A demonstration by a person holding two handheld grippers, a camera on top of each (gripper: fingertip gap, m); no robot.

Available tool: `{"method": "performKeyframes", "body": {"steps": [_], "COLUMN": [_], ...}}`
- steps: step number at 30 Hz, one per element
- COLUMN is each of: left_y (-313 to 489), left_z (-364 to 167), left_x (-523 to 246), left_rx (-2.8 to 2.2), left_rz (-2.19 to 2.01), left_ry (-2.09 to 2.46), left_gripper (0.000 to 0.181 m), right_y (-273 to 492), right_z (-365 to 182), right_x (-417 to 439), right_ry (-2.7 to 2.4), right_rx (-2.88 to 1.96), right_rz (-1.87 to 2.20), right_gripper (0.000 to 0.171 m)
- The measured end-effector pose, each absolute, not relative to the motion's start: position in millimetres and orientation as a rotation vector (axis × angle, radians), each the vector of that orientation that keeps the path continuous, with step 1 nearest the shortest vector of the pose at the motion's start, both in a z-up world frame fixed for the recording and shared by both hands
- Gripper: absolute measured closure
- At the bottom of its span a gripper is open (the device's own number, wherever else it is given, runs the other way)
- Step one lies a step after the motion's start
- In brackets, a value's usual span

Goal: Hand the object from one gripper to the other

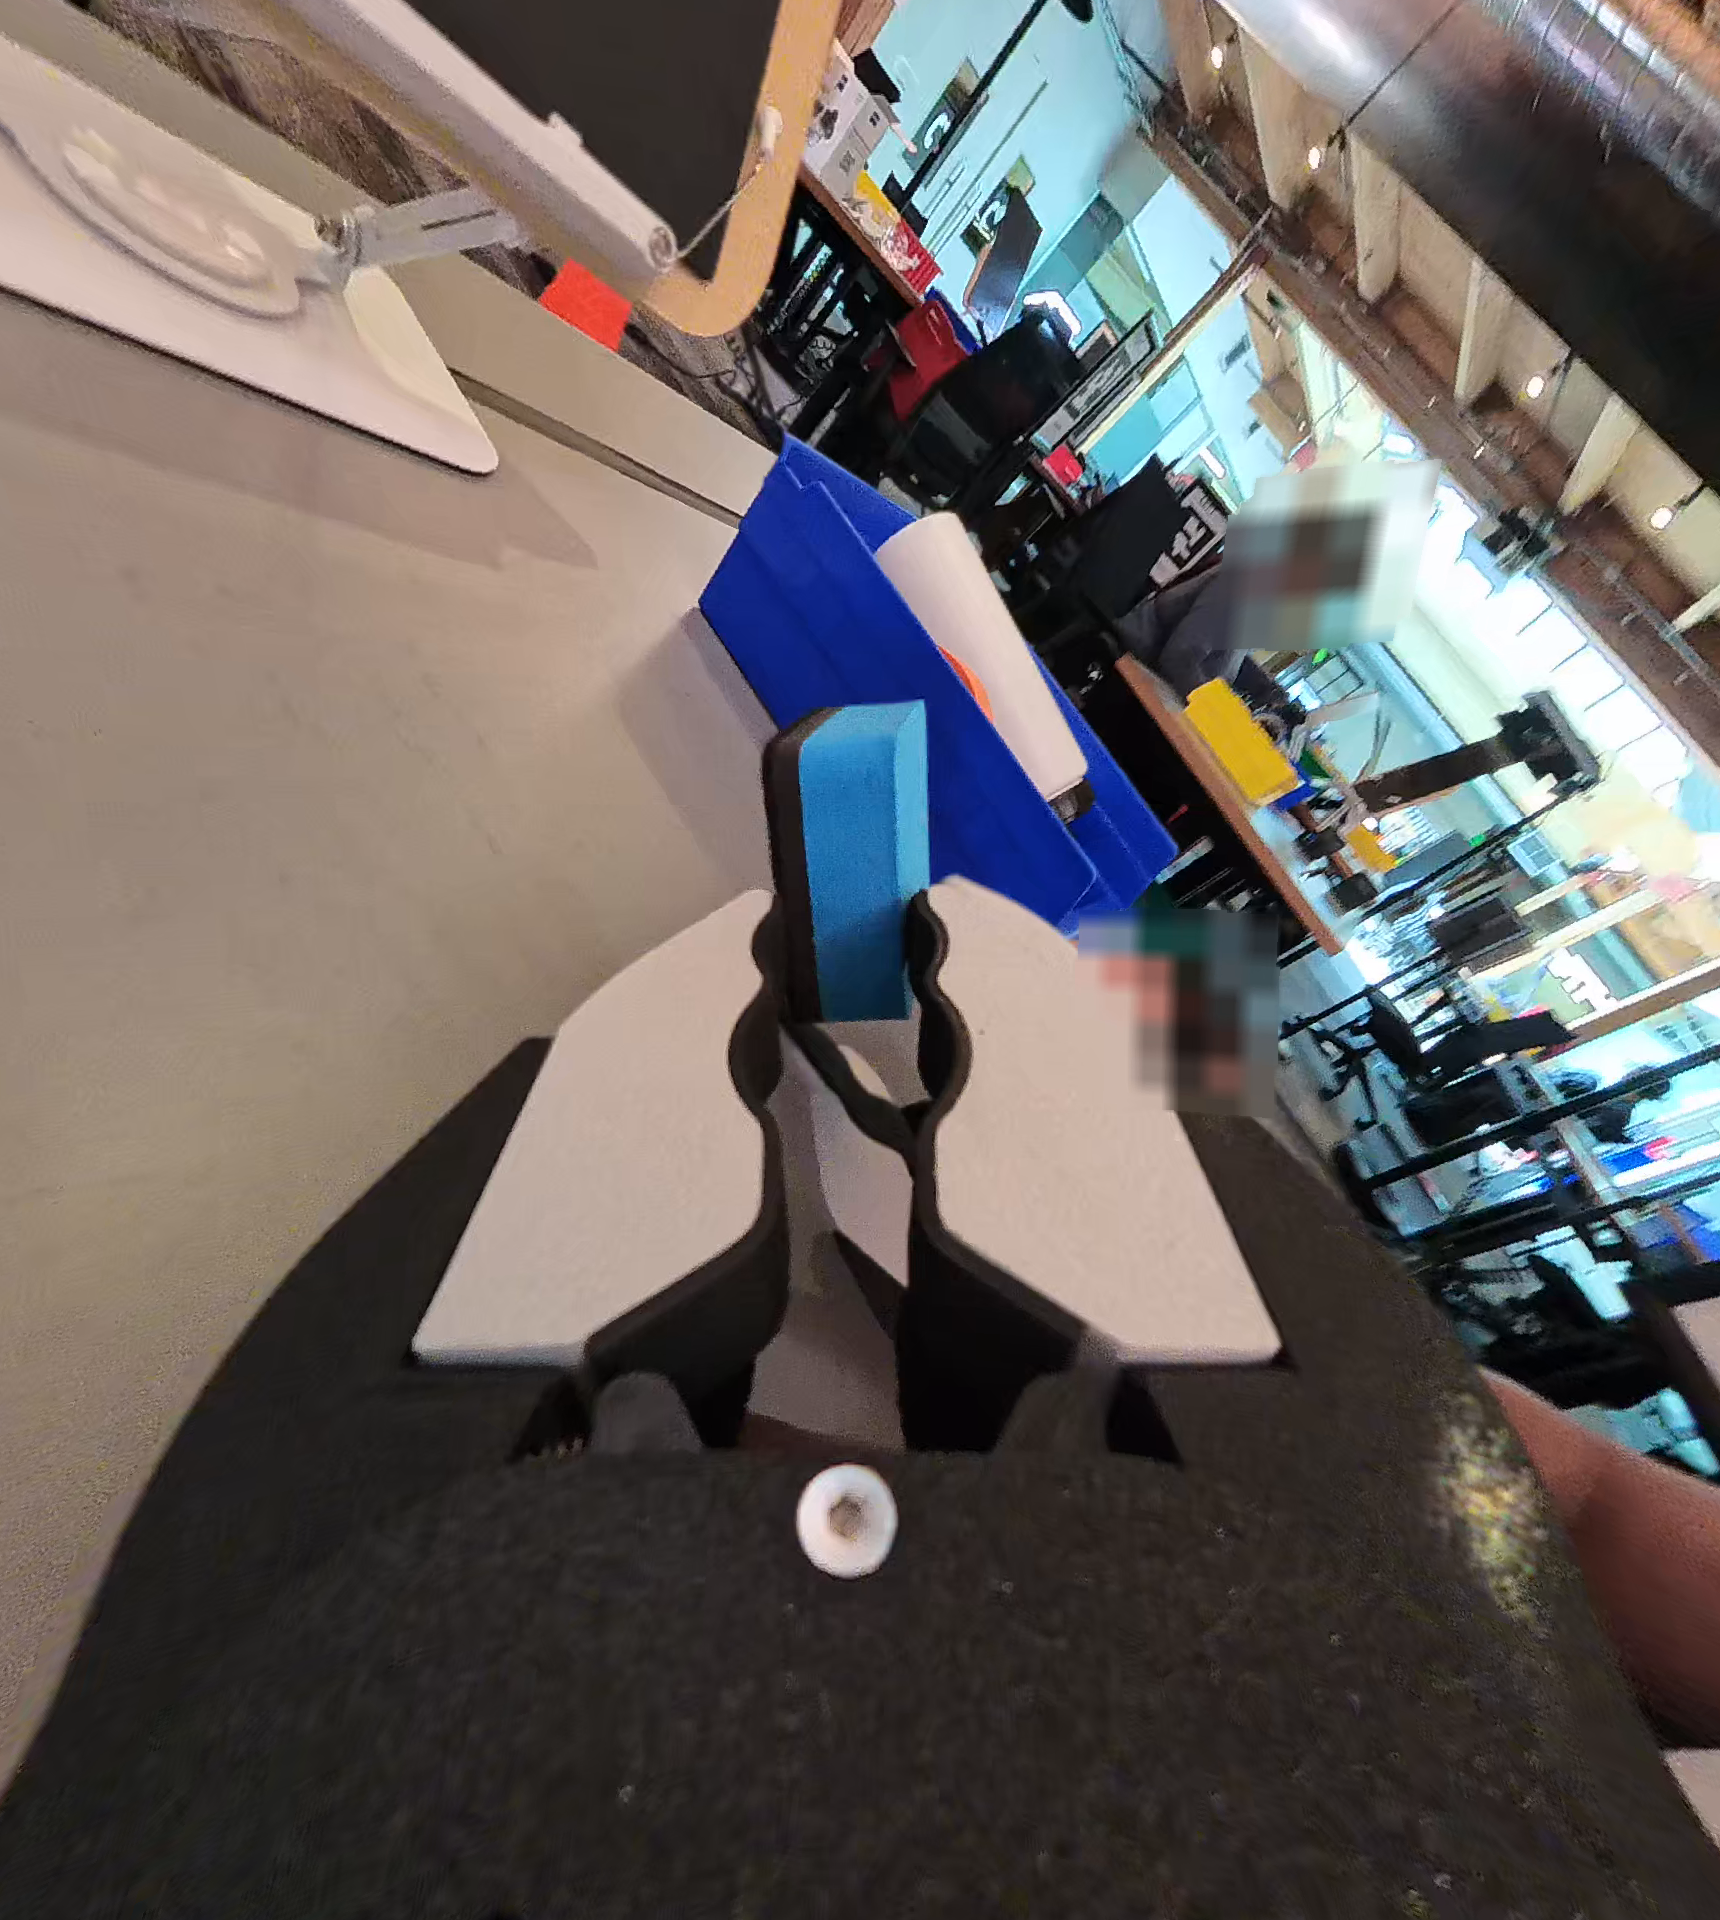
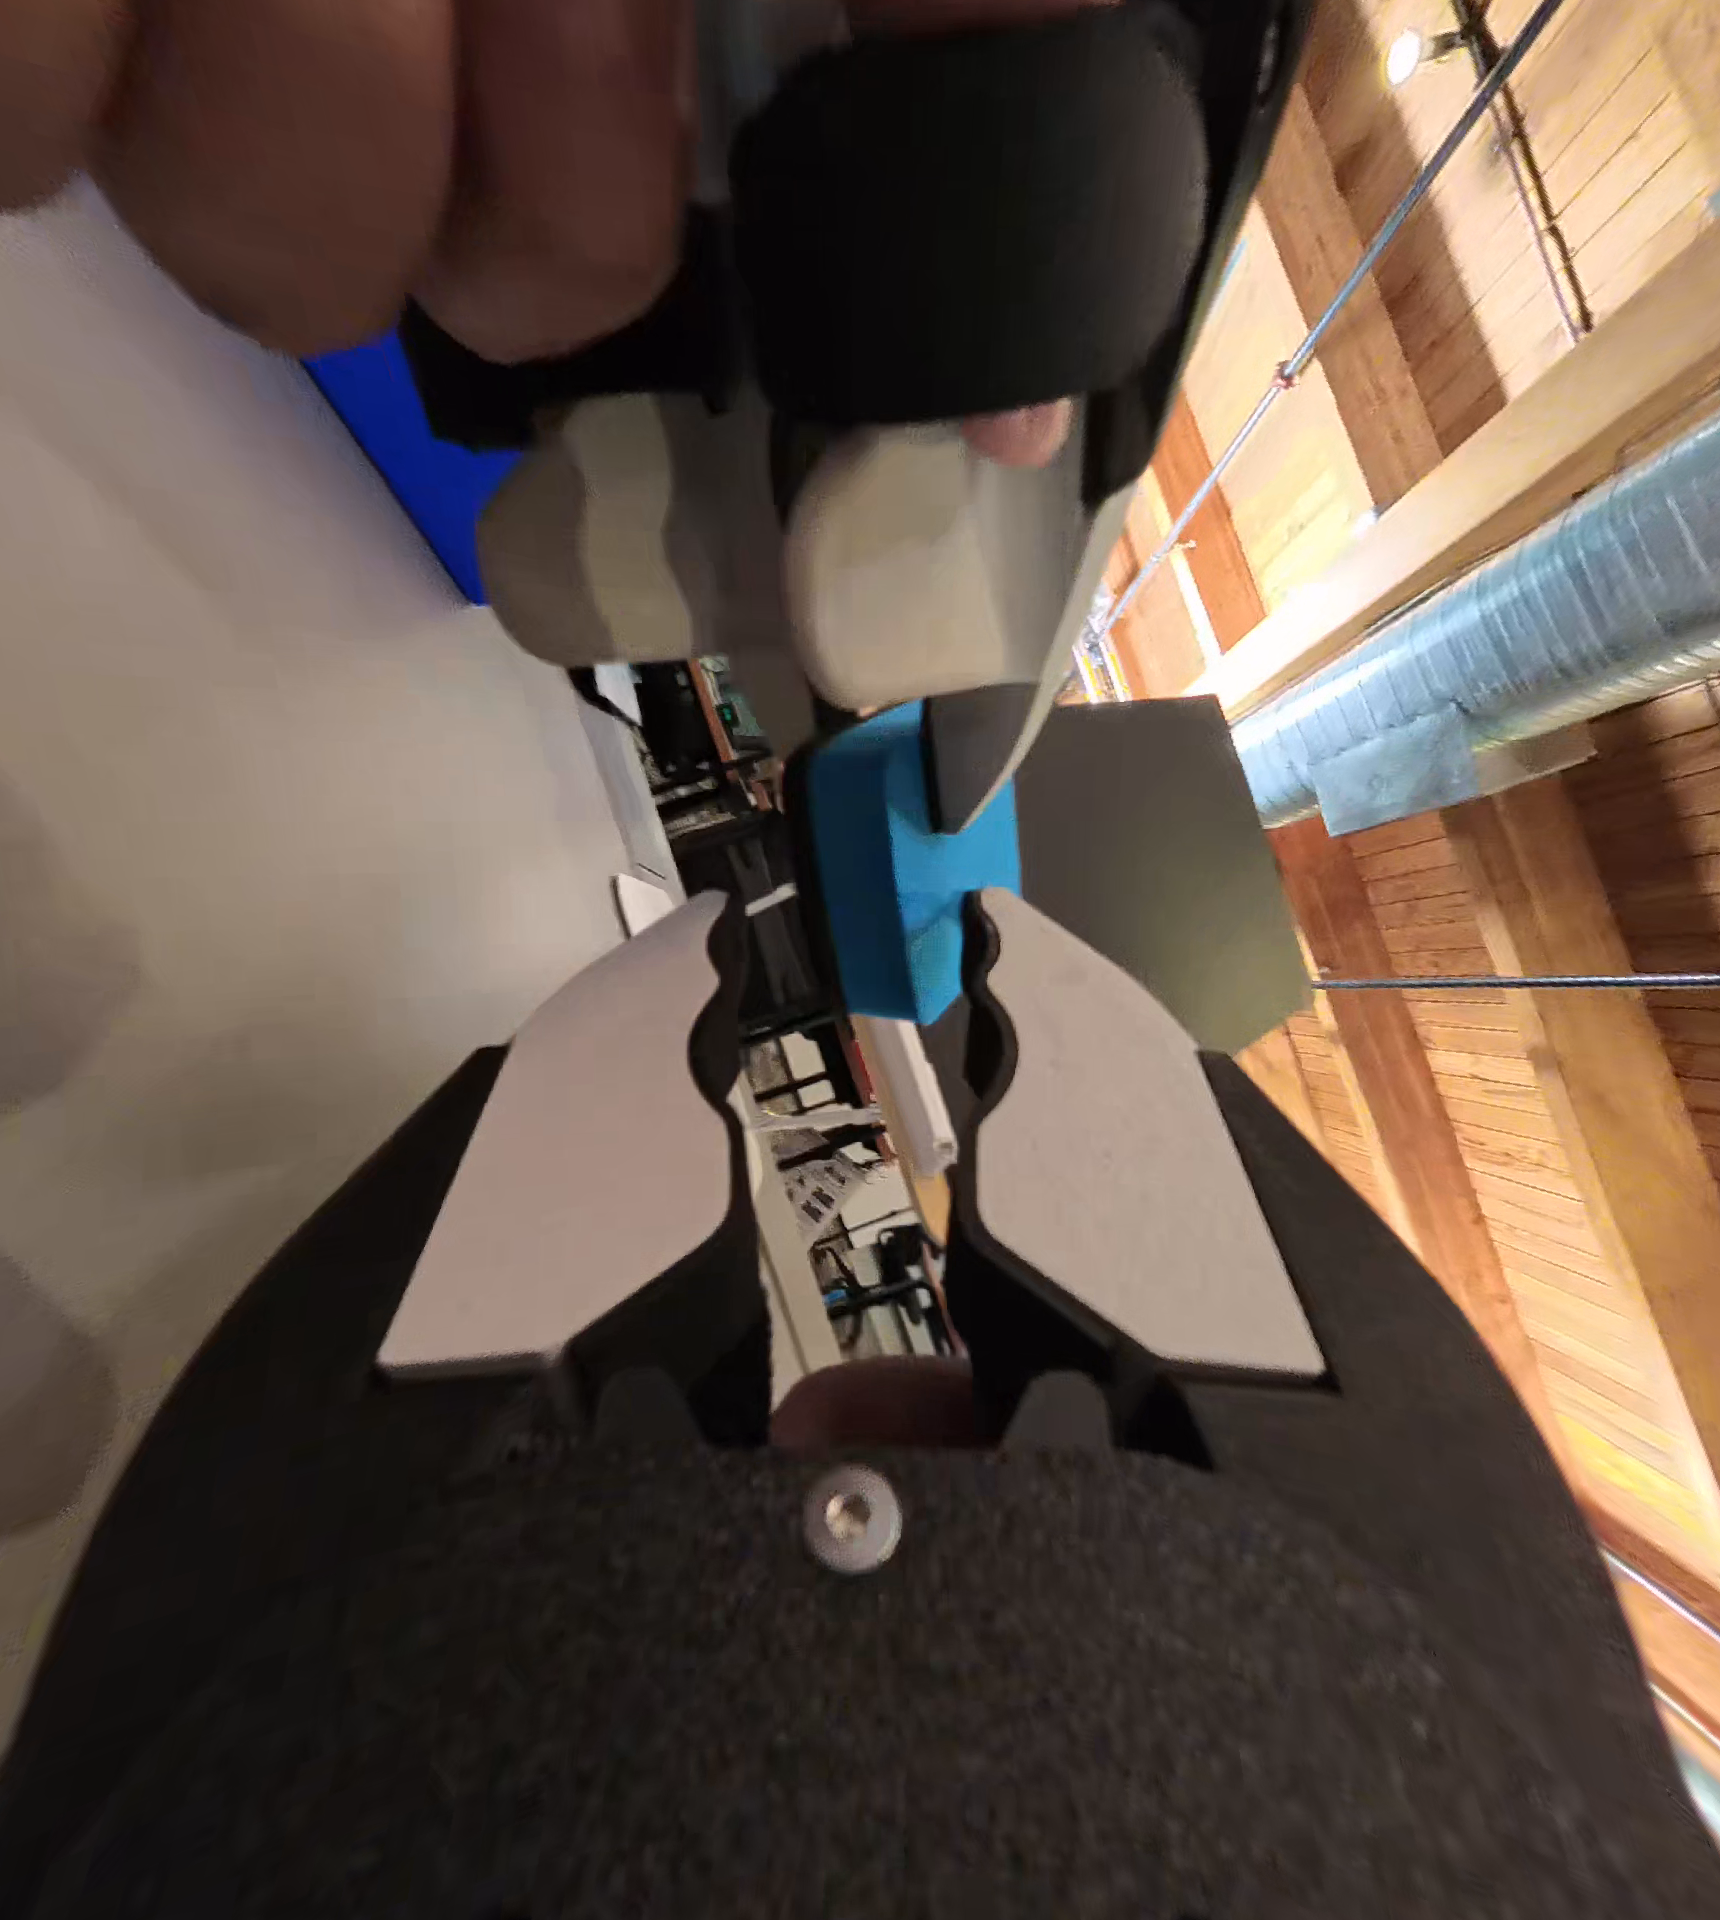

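The left gripper (image 1: 845,925) is pinching the blue foam block (image 1: 861,862), which is sitting between the spread fingers of the right gripper (image 2: 845,935), so the right should be closing fully before the left is releasing.

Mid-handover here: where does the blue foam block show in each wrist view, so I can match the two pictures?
Left wrist view: the blue foam block sits just above centre, clamped between the left gripper fingertips.
Right wrist view: the block is at centre, at the right gripper tips, with the left gripper holding it from above.
Shared landmark: the dark blue bin behind the block.
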State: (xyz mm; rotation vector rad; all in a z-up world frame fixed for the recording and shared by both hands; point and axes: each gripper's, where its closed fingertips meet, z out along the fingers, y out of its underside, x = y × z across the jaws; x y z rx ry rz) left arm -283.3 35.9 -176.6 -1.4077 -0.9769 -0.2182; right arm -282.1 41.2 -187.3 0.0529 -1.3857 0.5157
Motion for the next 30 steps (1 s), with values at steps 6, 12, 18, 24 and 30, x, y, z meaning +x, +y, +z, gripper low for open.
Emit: {"method": "performKeyframes", "body": {"steps": [6, 12, 18, 24, 30], "left_y": [43, 48, 42, 40, 42], "left_z": [-184, -182, -180, -167, -166], "left_x": [-274, -270, -270, -250, -241], "left_rx": [-1.363, -1.421, -1.547, -1.597, -1.588], "left_rz": [-0.395, -0.328, -0.087, -0.042, -0.05], "left_ry": [-1.03, -0.928, -0.66, -0.315, -0.253], "left_gripper": [0.16, 0.157, 0.152, 0.14, 0.142], "right_y": [48, 57, 93, 63, 47], "right_z": [-184, -182, -190, -186, -172], "right_x": [-289, -290, -305, -259, -230], "right_ry": [-1.316, -1.365, -1.573, -2.044, -2.127], "right_rx": [0.107, 0.095, -0.186, -0.518, -0.515], "right_rz": [0.41, 0.464, 0.769, 1.975, 2.45], "right_gripper": [0.14, 0.146, 0.148, 0.148, 0.148]}}
